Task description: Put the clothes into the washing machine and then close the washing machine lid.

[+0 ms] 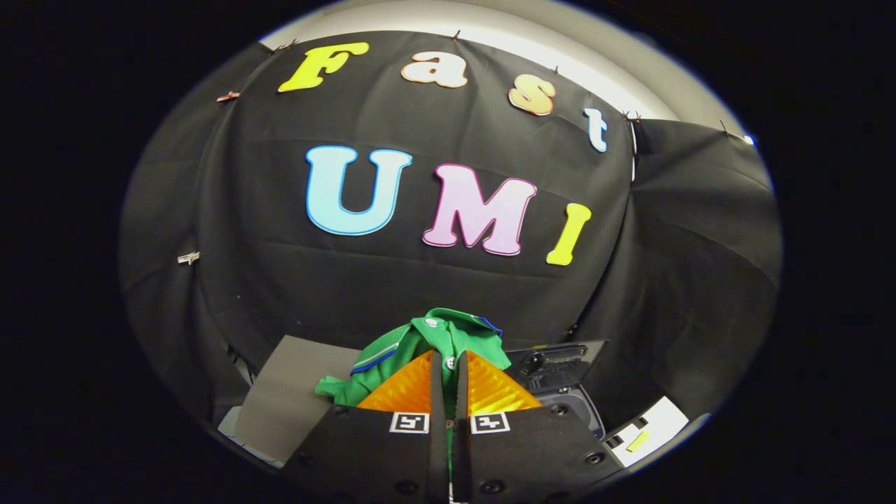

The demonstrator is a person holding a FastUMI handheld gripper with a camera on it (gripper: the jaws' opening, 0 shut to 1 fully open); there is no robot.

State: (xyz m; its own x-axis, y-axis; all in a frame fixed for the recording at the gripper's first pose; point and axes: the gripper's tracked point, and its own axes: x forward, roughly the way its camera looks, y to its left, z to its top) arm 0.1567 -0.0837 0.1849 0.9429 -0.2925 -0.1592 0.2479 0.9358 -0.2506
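- Much of the green shirt [427, 346] is hidden behind the two fingers, so its lower part and full shape cannot be made out; what shows bunches up above and to the left of the fingertips.
- The washing machine [560, 378] sits beyond and to the right of the fingers, low down, and is cut off by them. A dark control panel with a knob and a rounded grey rim below it can be seen. Whether anything lies inside the tub cannot be told.
- A flat grey panel [297, 399] stands tilted to the left of the fingers, behind the shirt's sleeve. It may be the machine's raised lid, but that is not certain.
- The gripper [449, 360] has its fingers drawn almost together, only a thin slit between them, and a strip of green cloth shows in that slit, so the fingers pinch the shirt.
- The shirt is bright green with a collar, blue and white trim along one edge, and white buttons near the collar, one just at the fingertips. It is crumpled, with a fold or sleeve hanging out to the left of the fingers.
- A white card [644, 430] with dark marks and a yellow stripe lies to the right of the fingers, past the machine.
- Black cloth [420, 294] hangs as a wall well beyond everything.
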